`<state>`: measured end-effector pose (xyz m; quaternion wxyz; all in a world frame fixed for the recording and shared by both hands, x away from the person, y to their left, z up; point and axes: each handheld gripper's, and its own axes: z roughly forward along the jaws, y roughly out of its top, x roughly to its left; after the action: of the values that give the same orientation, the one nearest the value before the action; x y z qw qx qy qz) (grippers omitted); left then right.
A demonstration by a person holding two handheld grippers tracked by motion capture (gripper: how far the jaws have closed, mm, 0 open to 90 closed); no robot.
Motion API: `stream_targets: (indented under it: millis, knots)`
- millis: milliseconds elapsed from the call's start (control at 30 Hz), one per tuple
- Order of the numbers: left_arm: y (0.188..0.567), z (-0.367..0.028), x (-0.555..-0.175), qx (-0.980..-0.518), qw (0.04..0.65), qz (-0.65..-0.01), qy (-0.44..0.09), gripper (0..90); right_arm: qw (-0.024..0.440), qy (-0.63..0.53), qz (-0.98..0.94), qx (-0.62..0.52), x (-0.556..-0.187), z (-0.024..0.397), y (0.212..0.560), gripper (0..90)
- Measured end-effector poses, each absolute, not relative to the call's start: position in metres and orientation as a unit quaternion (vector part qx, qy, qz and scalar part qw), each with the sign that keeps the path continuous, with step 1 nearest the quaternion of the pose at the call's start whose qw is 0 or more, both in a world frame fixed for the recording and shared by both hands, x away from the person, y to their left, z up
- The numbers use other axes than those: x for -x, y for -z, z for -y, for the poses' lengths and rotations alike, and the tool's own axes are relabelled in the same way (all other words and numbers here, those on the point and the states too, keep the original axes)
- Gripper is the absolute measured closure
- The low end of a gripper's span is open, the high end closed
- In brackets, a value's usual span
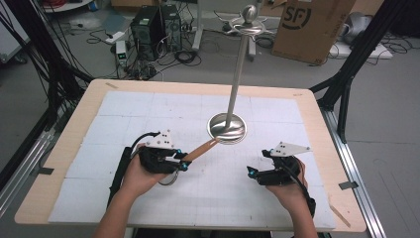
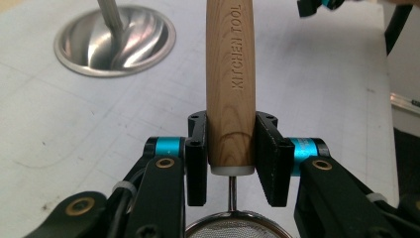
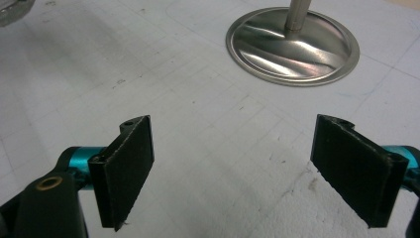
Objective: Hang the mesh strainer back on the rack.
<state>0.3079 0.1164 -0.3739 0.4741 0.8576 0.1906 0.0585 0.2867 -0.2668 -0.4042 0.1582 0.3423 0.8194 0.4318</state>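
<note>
Left gripper (image 2: 231, 157) jaws clamp wooden handle (image 2: 231, 84) reading "KITCHEN TOOL"; sieve (image 2: 236, 228) mesh cut off. Right gripper (image 3: 233, 173) jaws wide apart. Box (image 1: 312, 27) reads "SF".

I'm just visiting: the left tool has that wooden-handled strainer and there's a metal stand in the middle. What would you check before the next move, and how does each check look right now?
1. Left tool clamped on the strainer handle: ok, both pads press its sides.
2. Grip placed near the mesh end of the handle: ok.
3. Right tool free to help: ok, jaws wide apart, nothing between them.
4. Stand upright on its base: ok.
5. Handle tip clear of the base: cannot tell; in the high view they overlap.
6. Hook at the stand's top free: cannot tell, too small.
</note>
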Motion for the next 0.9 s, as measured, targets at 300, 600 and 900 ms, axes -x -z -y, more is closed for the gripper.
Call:
stream_targets:
  millis: [300, 600, 900]
  knots:
    - [0.350, -0.117, -0.317, -0.839, 0.511, -0.179, -0.053, 69.1, 0.160, -0.433, -0.818, -0.342, -0.286, 0.267, 0.404, 15.9]
    - [0.319, -0.118, -0.328, -0.821, 0.536, -0.180, -0.075, 69.1, 0.160, -0.433, -0.818, -0.342, -0.286, 0.267, 0.403, 15.9]
    - [0.293, -0.126, -0.344, -0.801, 0.568, -0.178, -0.072, 69.1, 0.162, -0.436, -0.818, -0.339, -0.286, 0.267, 0.403, 15.9]
